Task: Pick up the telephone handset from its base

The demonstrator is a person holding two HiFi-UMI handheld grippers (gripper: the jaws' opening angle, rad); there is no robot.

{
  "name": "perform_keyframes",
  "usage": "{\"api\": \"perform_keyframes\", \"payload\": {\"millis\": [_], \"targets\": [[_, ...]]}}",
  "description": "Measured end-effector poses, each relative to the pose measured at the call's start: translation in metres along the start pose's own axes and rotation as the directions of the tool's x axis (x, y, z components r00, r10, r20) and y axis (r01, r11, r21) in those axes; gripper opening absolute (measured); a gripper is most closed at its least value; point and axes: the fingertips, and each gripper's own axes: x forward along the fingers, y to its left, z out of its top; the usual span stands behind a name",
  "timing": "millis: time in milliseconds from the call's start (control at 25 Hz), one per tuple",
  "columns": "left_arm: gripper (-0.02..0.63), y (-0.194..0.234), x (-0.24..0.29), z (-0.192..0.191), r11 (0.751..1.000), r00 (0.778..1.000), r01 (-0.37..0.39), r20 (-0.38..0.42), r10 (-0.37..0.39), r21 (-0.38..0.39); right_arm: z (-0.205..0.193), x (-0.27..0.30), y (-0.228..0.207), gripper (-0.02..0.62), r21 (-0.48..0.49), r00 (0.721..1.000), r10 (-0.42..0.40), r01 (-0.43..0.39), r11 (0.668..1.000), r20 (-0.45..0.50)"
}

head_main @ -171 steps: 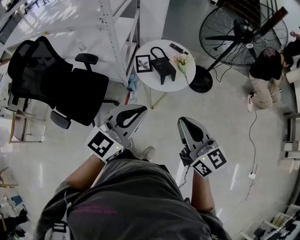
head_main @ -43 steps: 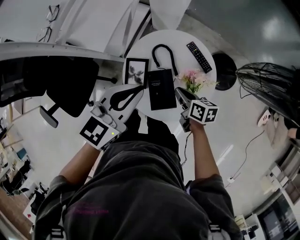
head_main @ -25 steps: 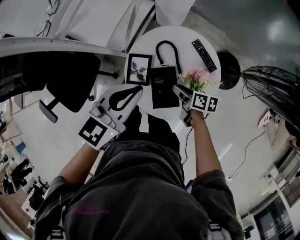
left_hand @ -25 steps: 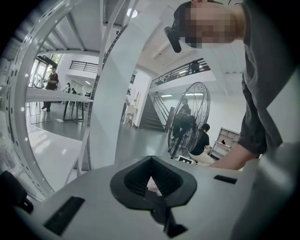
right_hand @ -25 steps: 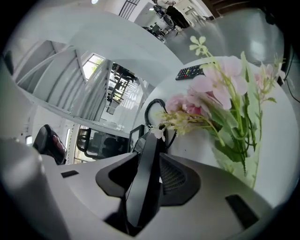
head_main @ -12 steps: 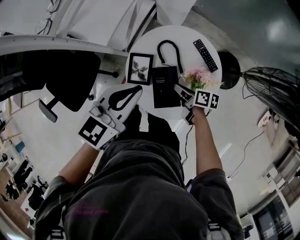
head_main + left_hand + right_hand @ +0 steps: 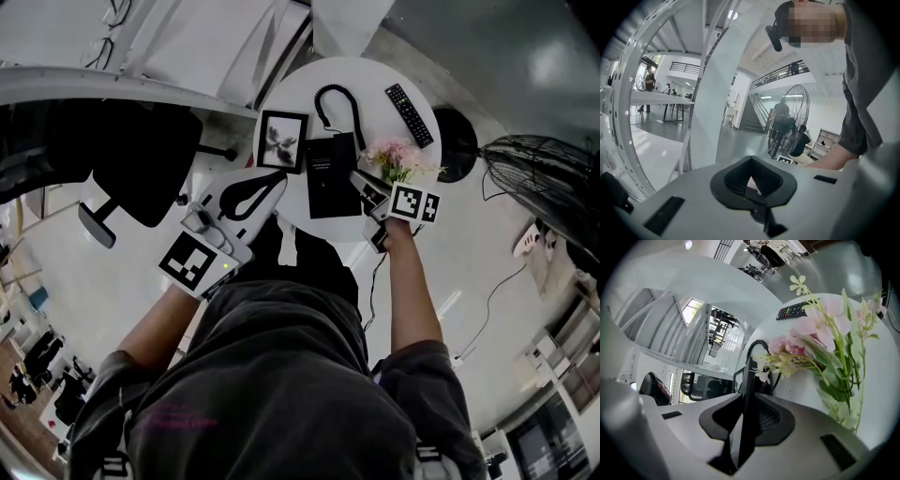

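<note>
Grasp under way: right gripper (image 7: pixel 359 181) just closing, pinching handset (image 7: pixel 745 394); left gripper (image 7: pixel 278 178) pressed together, empty. Next, probably lifting straight off base (image 7: pixel 326 178).

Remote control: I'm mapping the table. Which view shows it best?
The head view: the remote control lies whole, seen from above. The right gripper view shows it small and oblique; the left gripper view shows nothing of it.
</note>
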Motion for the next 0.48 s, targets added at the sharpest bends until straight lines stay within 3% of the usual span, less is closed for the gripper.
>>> {"api": "perform_keyframes", "payload": {"millis": [480], "targets": [[0.014, -0.003, -0.01, 0.015, 1.0, 0.999, 0.016, 0.036, -0.017, 0.022, 0.009, -0.019, 0.02, 0.077, -0.077, 0.998, -0.011, 0.015, 0.997, 0.054]]}}
